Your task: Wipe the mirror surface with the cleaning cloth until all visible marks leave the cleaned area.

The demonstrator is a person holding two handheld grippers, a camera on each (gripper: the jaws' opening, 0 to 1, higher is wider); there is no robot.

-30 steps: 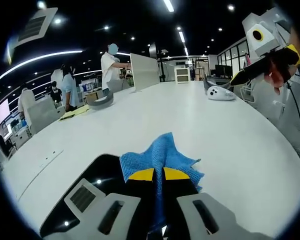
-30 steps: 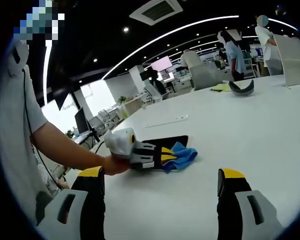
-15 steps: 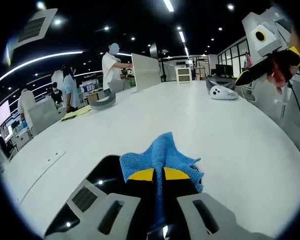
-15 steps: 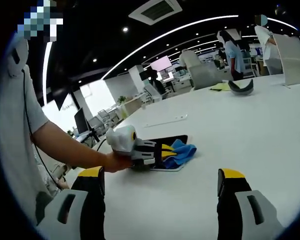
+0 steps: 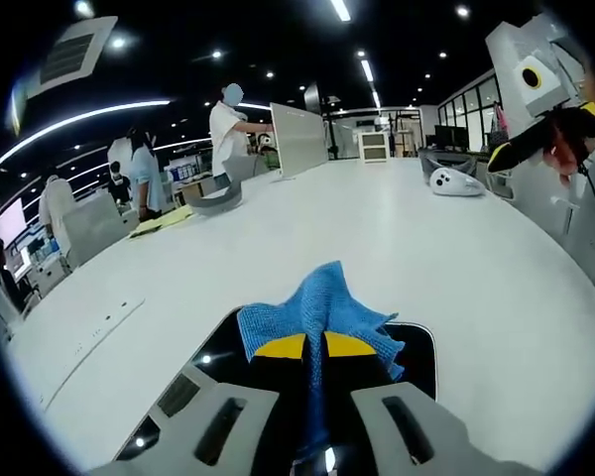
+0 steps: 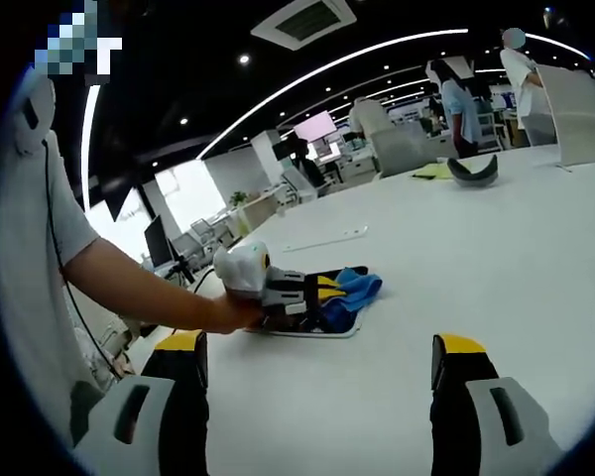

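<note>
A blue cleaning cloth [image 5: 319, 310] sticks out from my left gripper [image 5: 313, 346], which is shut on it and presses it onto a dark rectangular mirror [image 5: 416, 357] lying flat on the white table [image 5: 377, 228]. In the right gripper view the same left gripper [image 6: 329, 296], held by a person's hand, rests on the mirror [image 6: 317, 329] with the cloth [image 6: 357, 288] at its tip. My right gripper [image 6: 317, 362] hangs open above the table, well apart from the mirror, with nothing between its fingers. It also shows at the upper right of the left gripper view [image 5: 545, 134].
A white mouse-like device [image 5: 454, 181] lies far right on the table. A dark curved object [image 6: 473, 171] and a yellow sheet [image 6: 434, 173] sit near the far edge, beside a white upright panel [image 5: 299, 139]. Several people stand beyond. A flat strip [image 6: 325, 238] lies behind the mirror.
My left gripper has slid with the cloth across the mirror, so more dark glass now shows on its right side. The right gripper has stayed open and still.
</note>
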